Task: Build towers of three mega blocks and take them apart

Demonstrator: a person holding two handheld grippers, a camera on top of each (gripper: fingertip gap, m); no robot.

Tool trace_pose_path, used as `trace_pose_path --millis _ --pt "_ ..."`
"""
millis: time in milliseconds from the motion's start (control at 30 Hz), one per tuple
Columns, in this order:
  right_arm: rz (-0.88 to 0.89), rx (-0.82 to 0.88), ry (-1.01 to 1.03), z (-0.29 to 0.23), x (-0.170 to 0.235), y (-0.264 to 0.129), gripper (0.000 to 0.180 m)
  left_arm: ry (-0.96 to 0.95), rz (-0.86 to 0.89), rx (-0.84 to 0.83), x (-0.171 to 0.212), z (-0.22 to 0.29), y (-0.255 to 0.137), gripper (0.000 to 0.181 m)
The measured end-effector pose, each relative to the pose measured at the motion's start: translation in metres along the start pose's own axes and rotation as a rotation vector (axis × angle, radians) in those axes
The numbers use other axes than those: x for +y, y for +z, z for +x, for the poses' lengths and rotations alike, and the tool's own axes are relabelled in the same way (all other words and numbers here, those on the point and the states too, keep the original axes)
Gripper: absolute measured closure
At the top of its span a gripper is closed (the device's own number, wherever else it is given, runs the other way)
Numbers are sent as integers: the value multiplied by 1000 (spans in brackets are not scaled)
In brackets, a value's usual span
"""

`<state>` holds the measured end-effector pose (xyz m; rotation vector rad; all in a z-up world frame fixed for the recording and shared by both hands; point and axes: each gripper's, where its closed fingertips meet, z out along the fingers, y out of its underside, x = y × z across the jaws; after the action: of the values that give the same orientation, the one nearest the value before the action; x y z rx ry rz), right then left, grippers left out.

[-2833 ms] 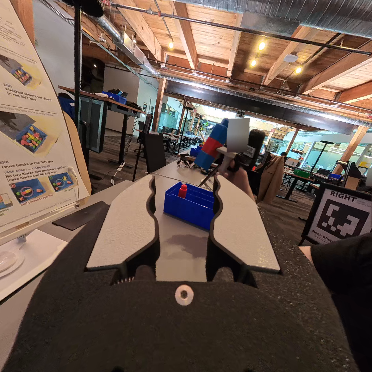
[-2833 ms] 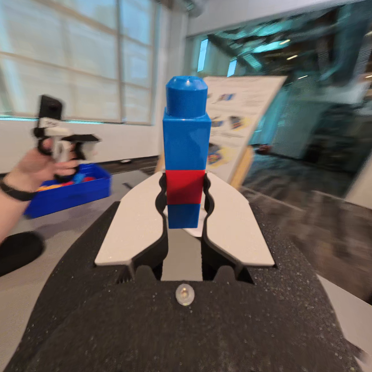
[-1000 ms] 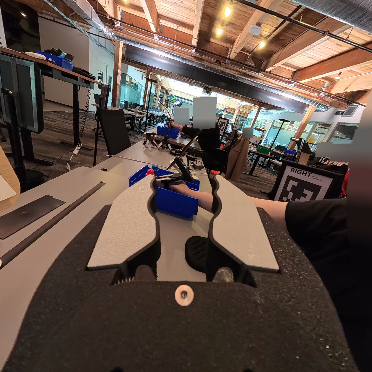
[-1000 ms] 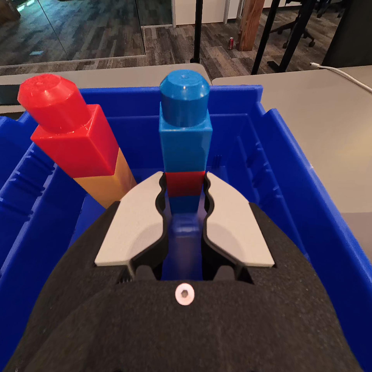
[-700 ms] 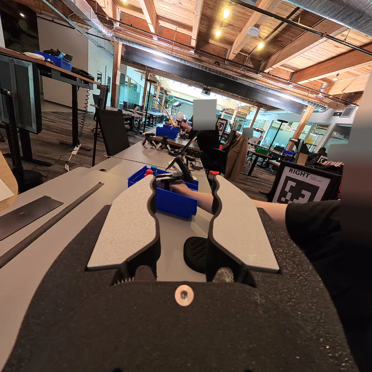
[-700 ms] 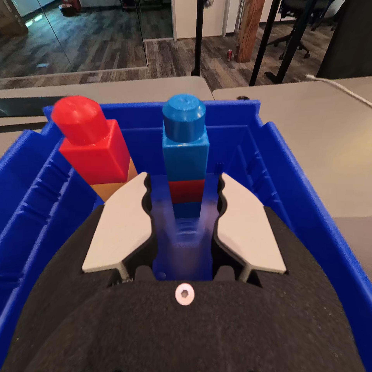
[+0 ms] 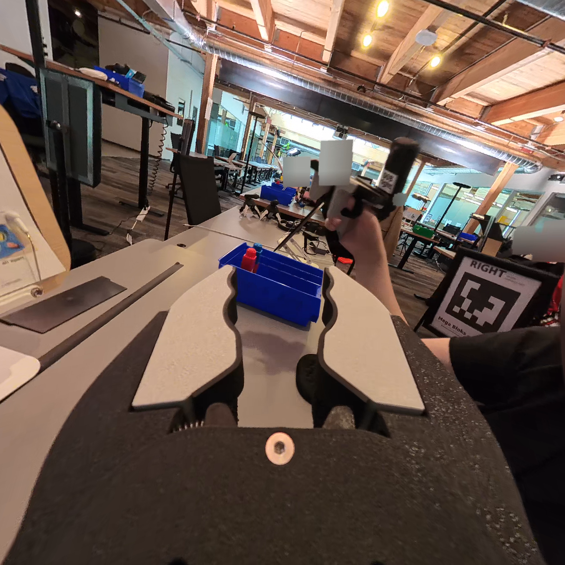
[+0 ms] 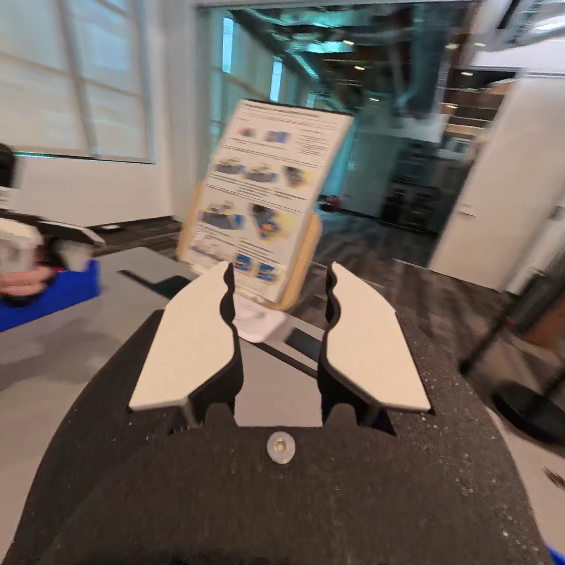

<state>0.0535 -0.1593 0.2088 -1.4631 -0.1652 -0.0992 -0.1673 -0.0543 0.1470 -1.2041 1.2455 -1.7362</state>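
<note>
Both of my grippers are empty, the left gripper and the right gripper each with jaws spread wide above the grey bench. The blue bin on the bench ahead of the left gripper holds two towers standing upright side by side at its far left end, a red-topped tower and a blue-topped tower. I judge them light, rigid, smooth plastic, best pinched across the flat sides of a middle block.

A framed sign with a black-and-white square code and printed lettering stands right of the bench. A picture-and-text instruction board stands blurred ahead. A small code sticker sits on the far claw's handle.
</note>
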Motion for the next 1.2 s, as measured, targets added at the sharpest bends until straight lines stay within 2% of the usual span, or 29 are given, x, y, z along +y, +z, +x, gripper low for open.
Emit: trace_pose_path --millis 133,200,267,300,400,467,667,800,900,1000,1100,1200 --pt "19 -287 15 -95 -8 44 123 -28 -40 -19 13 -16 6 131" --pt "-47 -424 28 -134 10 60 122 -9 -69 -71 19 -27 4 132" --pt "-101 -473 16 -156 37 72 123 3 -79 -111 21 -35 1 132" --pt "-107 -478 -11 -162 48 78 125 3 -75 -114 20 -35 0 132" --pt "-281 -447 -92 -162 86 94 127 14 -56 -136 14 -37 -6 132" --pt "-310 -411 -123 -157 99 102 129 43 -46 -156 8 -35 -10 135" --pt "-335 -472 8 -155 116 108 129 84 8 -263 -20 -18 -47 128" --pt "-364 -430 42 -132 129 107 129 58 52 -478 -39 -32 -108 129" --pt "-361 -410 88 -117 132 105 129 -65 10 -663 -31 -64 -172 131" --pt "-315 -421 149 -111 125 103 129 -225 -95 -877 1 -99 -247 142" --pt "-282 -449 189 -110 119 101 130 -436 -188 -1060 49 -123 -317 144" --pt "-266 -468 200 -112 116 100 130 -597 -182 -1163 84 -137 -360 141"
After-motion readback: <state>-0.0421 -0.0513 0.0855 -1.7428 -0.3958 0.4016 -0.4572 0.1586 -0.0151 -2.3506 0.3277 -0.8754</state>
